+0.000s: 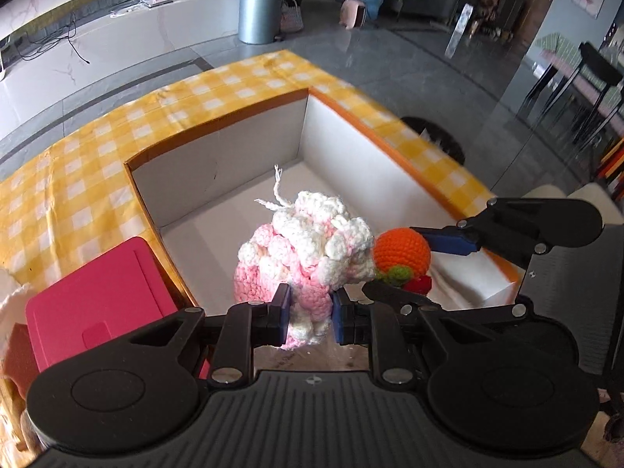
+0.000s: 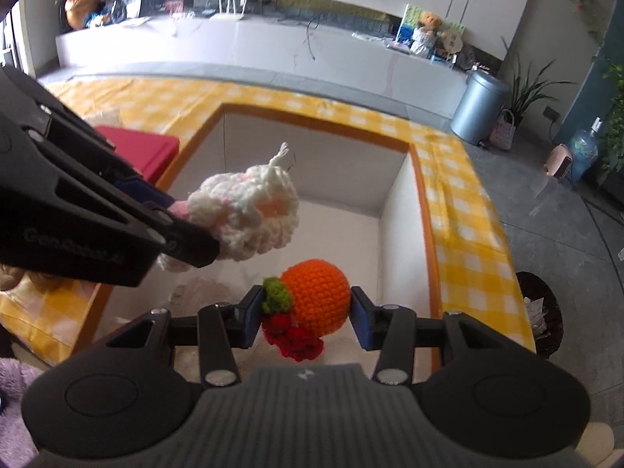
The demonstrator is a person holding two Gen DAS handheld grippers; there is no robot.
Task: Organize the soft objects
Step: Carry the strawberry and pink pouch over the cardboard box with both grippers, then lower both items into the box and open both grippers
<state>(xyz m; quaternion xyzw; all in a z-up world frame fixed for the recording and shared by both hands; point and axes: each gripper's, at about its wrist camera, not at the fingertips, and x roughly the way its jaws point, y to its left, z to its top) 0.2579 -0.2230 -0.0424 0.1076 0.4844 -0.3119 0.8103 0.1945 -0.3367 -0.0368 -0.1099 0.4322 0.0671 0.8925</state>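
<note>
My left gripper (image 1: pixel 311 314) is shut on a pink and white crochet piece (image 1: pixel 308 253), which it holds over the open white box (image 1: pixel 218 163) with an orange rim. In the right wrist view that same crochet piece (image 2: pixel 249 214) hangs from the left gripper (image 2: pixel 183 226) at the left. My right gripper (image 2: pixel 306 314) is shut on an orange crochet ball (image 2: pixel 318 294) with a green leaf and a red bit under it. In the left wrist view the orange ball (image 1: pixel 401 251) sits just right of the pink piece, held by the right gripper (image 1: pixel 413 261). Both toys hover above the box's white floor (image 2: pixel 343 230).
The box stands on a yellow checked tablecloth (image 1: pixel 97 148). A pink flat case (image 1: pixel 97 300) lies left of the box. A purple fluffy thing (image 2: pixel 15 386) shows at the lower left of the right wrist view. A grey bin (image 1: pixel 259 9) and a dark basket (image 2: pixel 542 312) stand on the floor beyond.
</note>
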